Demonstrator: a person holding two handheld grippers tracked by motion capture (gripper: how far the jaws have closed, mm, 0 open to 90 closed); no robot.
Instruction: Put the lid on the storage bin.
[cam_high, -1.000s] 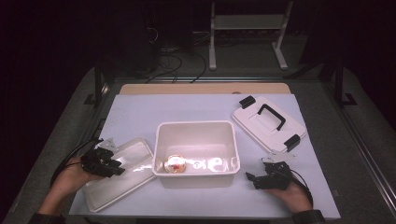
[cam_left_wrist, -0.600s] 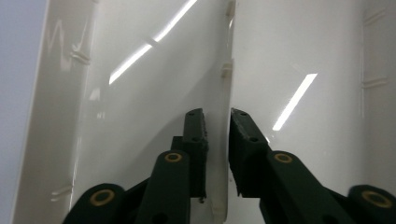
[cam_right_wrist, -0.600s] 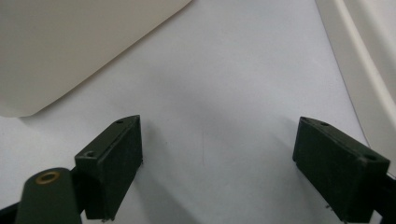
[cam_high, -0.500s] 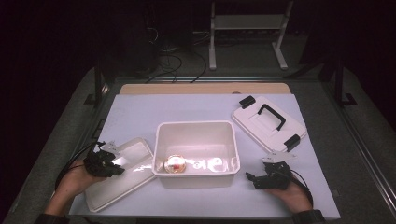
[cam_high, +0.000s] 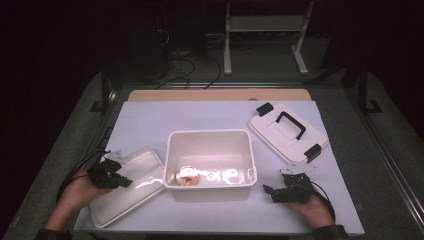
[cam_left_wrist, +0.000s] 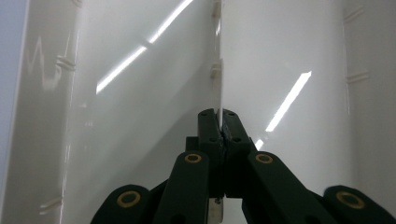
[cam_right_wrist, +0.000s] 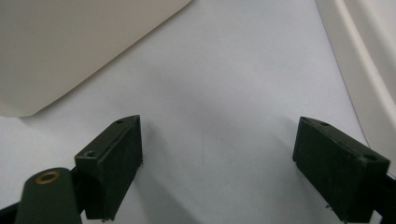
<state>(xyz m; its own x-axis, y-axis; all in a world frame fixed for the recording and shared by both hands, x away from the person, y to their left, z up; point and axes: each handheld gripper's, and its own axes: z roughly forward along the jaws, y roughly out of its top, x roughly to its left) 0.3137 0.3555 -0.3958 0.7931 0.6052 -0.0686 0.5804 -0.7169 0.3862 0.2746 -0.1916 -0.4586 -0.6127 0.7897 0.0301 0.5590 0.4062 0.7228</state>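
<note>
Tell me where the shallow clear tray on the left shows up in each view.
High view: the shallow tray lies lower left, beside the white bin, its near edge under the left tongs.
Left gripper view: its thin rim runs up the centre, pinched between the jaws.
Right gripper view: not in it.
Shared landmark: the white bin.

handled lid (cam_high: 288, 131) | round object, perhaps food (cam_high: 187, 176) | table (cam_high: 150, 120)

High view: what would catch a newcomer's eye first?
The white tub at the table's middle, brightly lit, with a small round orange thing on its floor. Left of it, the left gripper is shut on a clear tray; the tub's lid lies far right.
</note>
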